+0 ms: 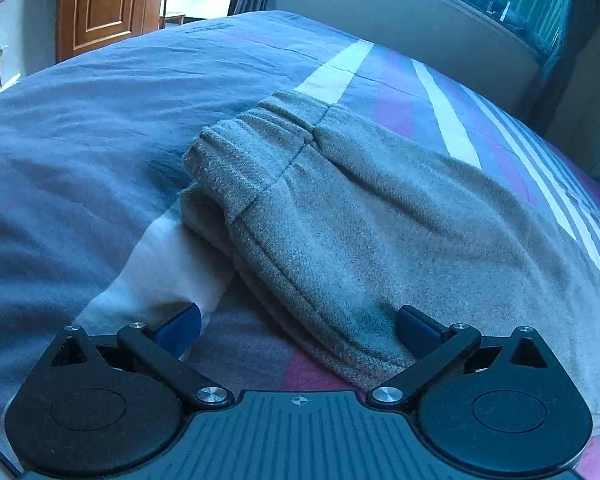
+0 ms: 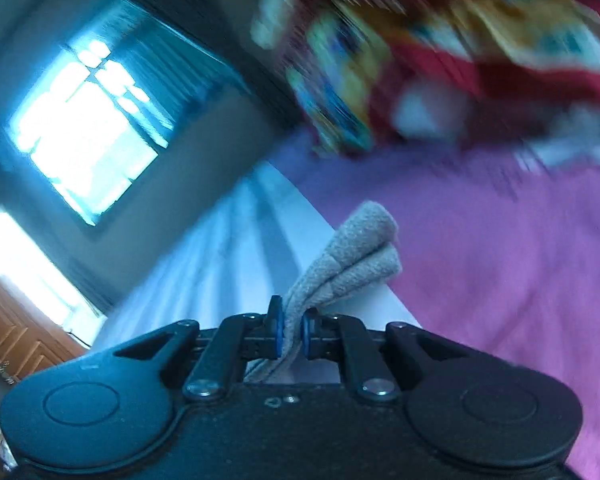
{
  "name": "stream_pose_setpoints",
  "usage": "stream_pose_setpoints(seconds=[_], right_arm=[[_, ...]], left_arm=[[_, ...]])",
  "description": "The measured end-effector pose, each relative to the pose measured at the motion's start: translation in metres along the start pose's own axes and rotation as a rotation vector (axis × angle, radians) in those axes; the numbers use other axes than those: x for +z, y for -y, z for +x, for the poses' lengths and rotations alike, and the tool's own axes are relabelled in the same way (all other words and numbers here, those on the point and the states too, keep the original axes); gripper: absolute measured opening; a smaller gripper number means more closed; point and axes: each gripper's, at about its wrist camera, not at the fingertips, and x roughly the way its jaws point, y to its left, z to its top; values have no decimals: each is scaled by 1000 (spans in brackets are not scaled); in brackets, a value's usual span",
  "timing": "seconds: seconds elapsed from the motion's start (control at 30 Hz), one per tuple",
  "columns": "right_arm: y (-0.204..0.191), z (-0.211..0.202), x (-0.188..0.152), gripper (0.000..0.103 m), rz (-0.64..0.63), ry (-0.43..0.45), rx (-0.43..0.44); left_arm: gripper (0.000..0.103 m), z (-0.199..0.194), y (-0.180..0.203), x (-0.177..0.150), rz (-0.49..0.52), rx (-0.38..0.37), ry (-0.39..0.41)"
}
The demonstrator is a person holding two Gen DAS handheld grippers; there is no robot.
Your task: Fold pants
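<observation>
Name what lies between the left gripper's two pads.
In the left wrist view, the left gripper is open; an edge of the grey pants and striped bedspread lie between its pads, untouched.

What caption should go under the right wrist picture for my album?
Right hand-held gripper pinching a fold of grey pants above the pink and white bedspread.

Left tongs (image 1: 298,330) spread (right tongs (image 2: 290,338) clamped).

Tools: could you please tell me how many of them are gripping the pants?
1. The right tool pinches a pants fold; the left tool is open over them.
</observation>
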Motion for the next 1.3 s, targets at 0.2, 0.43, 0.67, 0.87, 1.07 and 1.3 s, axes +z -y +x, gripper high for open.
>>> stream_pose_setpoints(seconds=[0.2, 0.43, 0.67, 0.87, 1.07, 1.3], right_arm=[[67, 26, -32, 12, 191, -168, -190], [-25, -12, -30, 28, -262, -40, -235], [-195, 125, -74, 28, -480, -282, 154], [-338, 241, -175, 28, -453, -551, 410], [-384, 300, -241, 29, -419, -717, 465], [-347, 305, -217, 9, -347, -611, 275]], left_arm=[[103, -5, -1, 3, 7, 13, 5], [85, -69, -12, 16, 4, -33, 264], [85, -17, 76, 77, 307, -77, 167], [85, 36, 115, 91, 277, -166, 77], [85, 90, 99, 92, 234, -120, 24], [86, 59, 89, 81, 279, -29, 132]])
